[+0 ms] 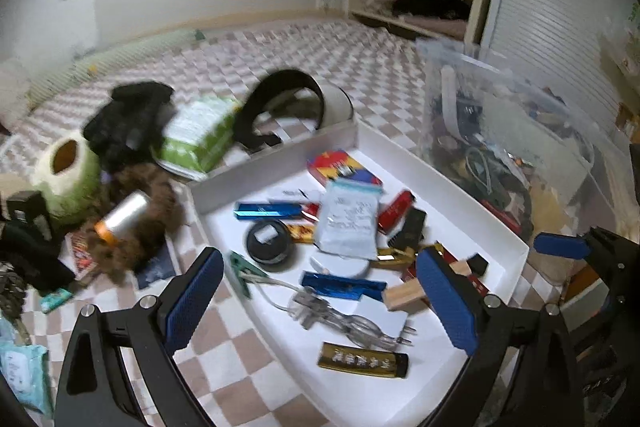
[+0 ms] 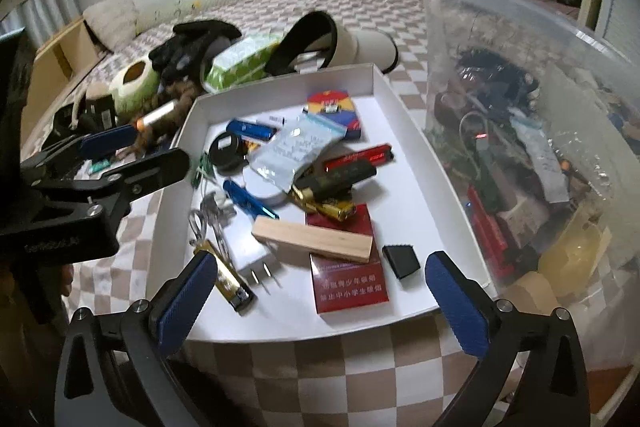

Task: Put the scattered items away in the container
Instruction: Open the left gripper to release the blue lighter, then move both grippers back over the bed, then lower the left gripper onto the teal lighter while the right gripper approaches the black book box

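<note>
The white tray (image 2: 404, 115) lies just ahead of both grippers and holds many small things, among them a wooden block (image 2: 314, 239) and a red packet (image 2: 348, 287). The right gripper (image 2: 322, 301) stands wide apart and empty; the left gripper (image 1: 320, 301) too. More items, such as a green tissue pack (image 1: 198, 135) and a foil roll (image 1: 126, 215), lie outside, left of the left gripper. I judge a good grasp takes one item alone. Below is a checkered cover (image 2: 348, 379); a clear bin (image 2: 532, 131) stands to the right.
</note>
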### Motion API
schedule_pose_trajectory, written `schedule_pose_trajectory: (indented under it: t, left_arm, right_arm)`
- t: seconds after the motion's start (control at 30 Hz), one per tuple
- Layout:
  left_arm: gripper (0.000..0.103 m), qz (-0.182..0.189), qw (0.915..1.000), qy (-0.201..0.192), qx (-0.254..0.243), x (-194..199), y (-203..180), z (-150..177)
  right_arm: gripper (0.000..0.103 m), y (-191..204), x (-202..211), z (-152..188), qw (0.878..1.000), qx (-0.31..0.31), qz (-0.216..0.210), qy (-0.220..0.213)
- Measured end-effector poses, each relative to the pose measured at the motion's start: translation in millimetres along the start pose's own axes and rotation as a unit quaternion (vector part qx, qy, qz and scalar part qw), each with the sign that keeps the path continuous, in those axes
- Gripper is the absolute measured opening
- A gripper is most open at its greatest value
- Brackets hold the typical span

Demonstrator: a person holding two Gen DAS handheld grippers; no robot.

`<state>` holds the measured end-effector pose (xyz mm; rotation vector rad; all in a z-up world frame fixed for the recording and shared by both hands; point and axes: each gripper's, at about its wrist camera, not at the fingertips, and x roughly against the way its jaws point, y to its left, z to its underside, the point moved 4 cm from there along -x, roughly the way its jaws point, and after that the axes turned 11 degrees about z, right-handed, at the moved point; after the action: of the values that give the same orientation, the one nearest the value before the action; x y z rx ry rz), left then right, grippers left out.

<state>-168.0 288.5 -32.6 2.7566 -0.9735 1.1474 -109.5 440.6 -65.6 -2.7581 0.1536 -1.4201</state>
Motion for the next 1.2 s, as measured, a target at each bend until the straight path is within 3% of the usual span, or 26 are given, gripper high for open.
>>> schedule_pose_trajectory:
  t: [0.33, 0.57, 0.7, 0.9, 1.2]
  left_arm:
    - [0.098, -0.004, 0.9985, -0.054, 0.0, 51, 0, -11]
    - [0.098, -0.002, 0.9948, -0.1, 0.02, 94, 22, -12]
    - [0.103, -0.018, 0.9926, -0.115, 0.035, 120, 48, -9]
    - [0.103, -0.073, 0.9874, -0.132, 0.047, 154, 98, 1]
    - [0.103, -0.115, 0.9835, -0.099, 0.1, 166, 184, 32]
  right_arm:
    - [0.103, 5, 25, -8, 0.998, -0.044, -0.006, -0.046]
    - [0.103, 31, 56, -29, 0.99, -0.062, -0.035, -0.123]
    - [0.103, 52, 68, -40, 0.985, -0.054, -0.045, -0.157]
    - [0.103, 90, 68, -58, 0.979, -0.064, -0.081, -0.176]
    - [0.103, 154, 56, -72, 0.974, -0.049, -0.127, -0.181]
